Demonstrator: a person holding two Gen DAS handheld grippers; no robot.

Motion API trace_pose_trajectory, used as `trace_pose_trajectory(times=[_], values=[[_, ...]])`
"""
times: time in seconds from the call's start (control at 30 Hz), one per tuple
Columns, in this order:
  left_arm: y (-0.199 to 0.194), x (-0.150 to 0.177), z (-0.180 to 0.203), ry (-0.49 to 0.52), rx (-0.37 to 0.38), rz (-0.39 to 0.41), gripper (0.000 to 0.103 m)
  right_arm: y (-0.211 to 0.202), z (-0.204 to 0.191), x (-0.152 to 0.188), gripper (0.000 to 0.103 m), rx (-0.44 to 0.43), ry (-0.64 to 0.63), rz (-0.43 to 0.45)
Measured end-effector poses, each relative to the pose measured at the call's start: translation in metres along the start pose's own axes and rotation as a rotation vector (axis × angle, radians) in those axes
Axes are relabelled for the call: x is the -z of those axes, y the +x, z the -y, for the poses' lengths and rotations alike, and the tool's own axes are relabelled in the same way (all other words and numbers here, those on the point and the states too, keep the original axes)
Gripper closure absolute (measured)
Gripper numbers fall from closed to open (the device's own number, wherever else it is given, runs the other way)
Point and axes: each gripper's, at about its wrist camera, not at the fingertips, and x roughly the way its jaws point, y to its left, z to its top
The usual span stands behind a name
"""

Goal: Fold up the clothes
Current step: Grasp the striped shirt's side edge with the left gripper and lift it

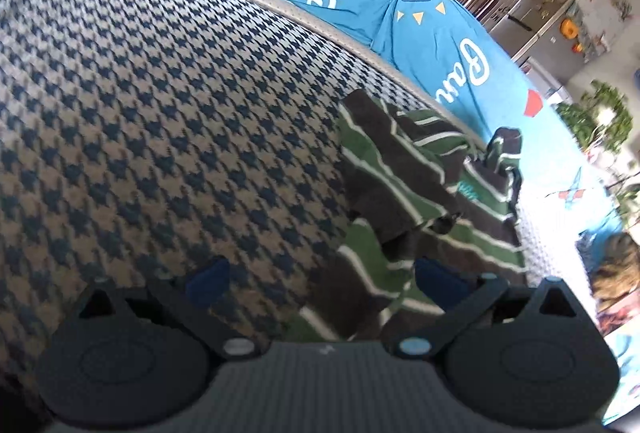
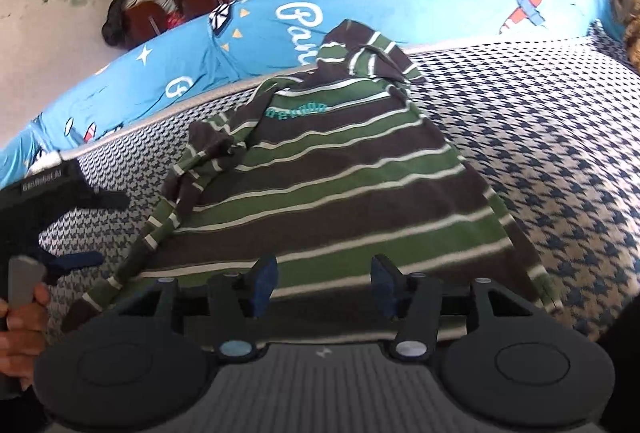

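1. Two grippers seen, neither holding cloth: right gripper (image 2: 324,287) with jaws parted to a middling gap, poised over the near hem with nothing pinched between the blue pads; left gripper (image 1: 320,279) spread wide and empty, mostly over bare mattress, its right finger beside the garment's edge.
2. Found lying mostly flat on the houndstooth mattress (image 2: 560,153): striped shirt (image 2: 340,173), brown, green and white, near the right gripper and off to the right in the left wrist view.
3. Judged soft, light and limp knit, not fragile; likely to sag and bunch if lifted by one point. Best taken at the hem corners or at the shoulder seams, pinching both layers.
4. Long axis running away from the right gripper: hem nearest, collar (image 2: 360,53) farthest, toward the blue sheet (image 2: 440,1).
5. Left sleeve (image 2: 172,201) bunched, twisted and trailing toward the near left; needs straightening before any fold.
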Motion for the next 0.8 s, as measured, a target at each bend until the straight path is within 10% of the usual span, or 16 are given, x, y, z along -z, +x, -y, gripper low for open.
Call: trace_pose_trajectory(times=[0.8], values=[[0.091, -0.060, 0.034, 0.005, 0.157, -0.131, 0.022, 0.080, -0.010, -0.085, 0.046, -0.061, -0.195, -0.081]])
